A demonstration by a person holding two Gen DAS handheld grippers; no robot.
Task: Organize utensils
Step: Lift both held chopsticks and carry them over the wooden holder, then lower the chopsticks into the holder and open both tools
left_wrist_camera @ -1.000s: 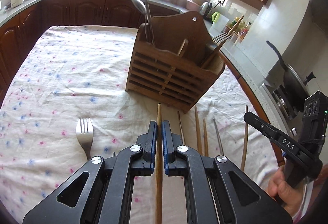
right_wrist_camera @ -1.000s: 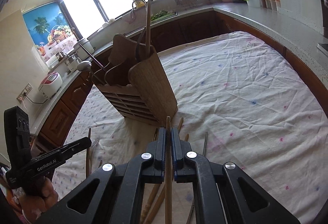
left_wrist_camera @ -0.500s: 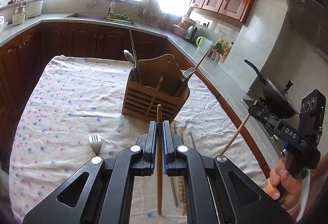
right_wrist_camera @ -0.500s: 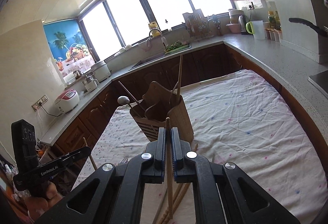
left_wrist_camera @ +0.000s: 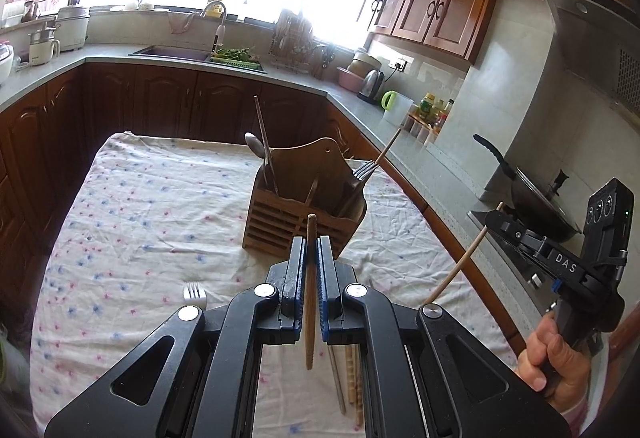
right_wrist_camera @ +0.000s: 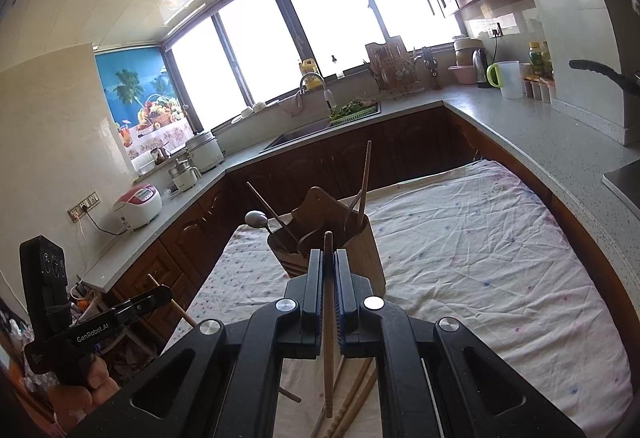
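A wooden utensil caddy (left_wrist_camera: 304, 213) stands mid-table and holds a spoon, a metal rod, forks and chopsticks; it also shows in the right wrist view (right_wrist_camera: 360, 250). My left gripper (left_wrist_camera: 310, 250) is shut on a wooden chopstick (left_wrist_camera: 310, 298), held high above the table, in front of the caddy. My right gripper (right_wrist_camera: 328, 262) is shut on another wooden chopstick (right_wrist_camera: 328, 338), also held high. The right gripper with its stick shows at the right of the left wrist view (left_wrist_camera: 496, 217). A fork (left_wrist_camera: 195, 294) and several chopsticks (left_wrist_camera: 352, 382) lie on the cloth below.
The table wears a floral cloth (left_wrist_camera: 140, 222). Kitchen counters with dark cabinets surround it, with a sink (left_wrist_camera: 172, 51) at the back. A wok (left_wrist_camera: 536, 201) sits on the stove at the right. A kettle and jug stand on the right counter.
Both grippers have risen well above the table, each carrying its chopstick up from the cloth. The caddy now looks smaller and farther below.
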